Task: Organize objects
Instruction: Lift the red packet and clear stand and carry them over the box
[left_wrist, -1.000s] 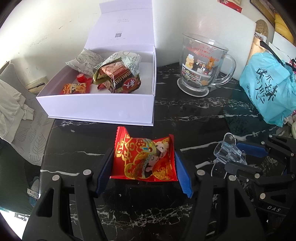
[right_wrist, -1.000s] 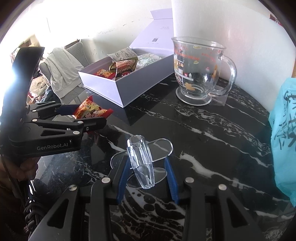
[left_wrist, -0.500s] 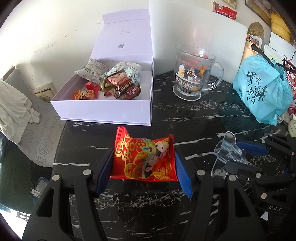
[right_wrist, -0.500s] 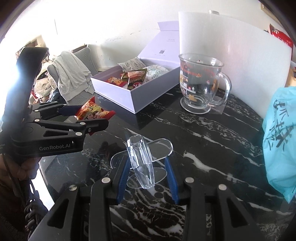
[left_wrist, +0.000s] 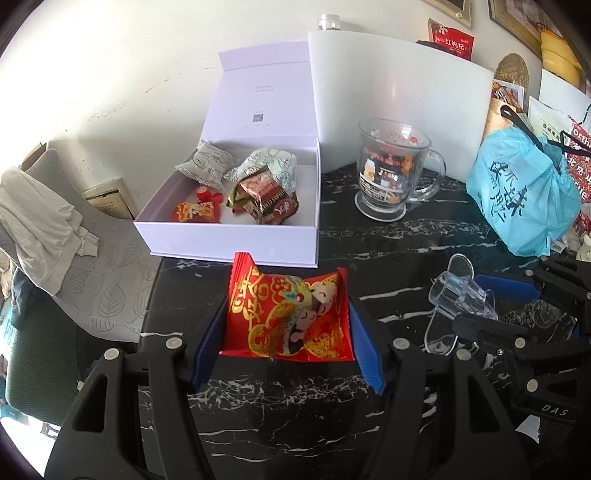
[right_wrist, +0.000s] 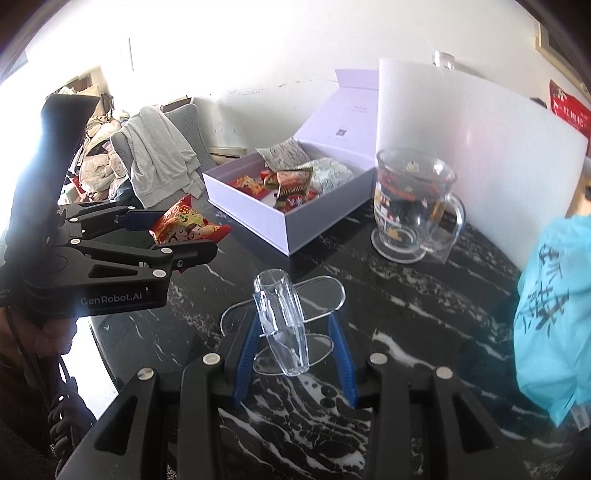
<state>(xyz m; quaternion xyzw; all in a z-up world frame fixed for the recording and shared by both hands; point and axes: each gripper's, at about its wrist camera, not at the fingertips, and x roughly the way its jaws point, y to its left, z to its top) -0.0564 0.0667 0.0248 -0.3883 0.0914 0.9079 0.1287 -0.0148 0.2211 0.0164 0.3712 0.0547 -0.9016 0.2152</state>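
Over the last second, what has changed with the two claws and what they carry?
Both claws have risen and drawn back: the white box and glass mug look smaller and lower in both views. Nothing was picked up or let go. The left claw still clamps the red snack packet, and the right claw still clamps the clear plastic piece. Box, mug and blue bag have not moved.

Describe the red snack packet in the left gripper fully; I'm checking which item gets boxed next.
The red snack packet is a glossy foil pouch printed with gold characters and a cartoon figure, crimped at its ends. It lies roughly flat, slightly puffed, clamped by its sides between the left gripper's blue pads, above the black marble table, near the open white box.
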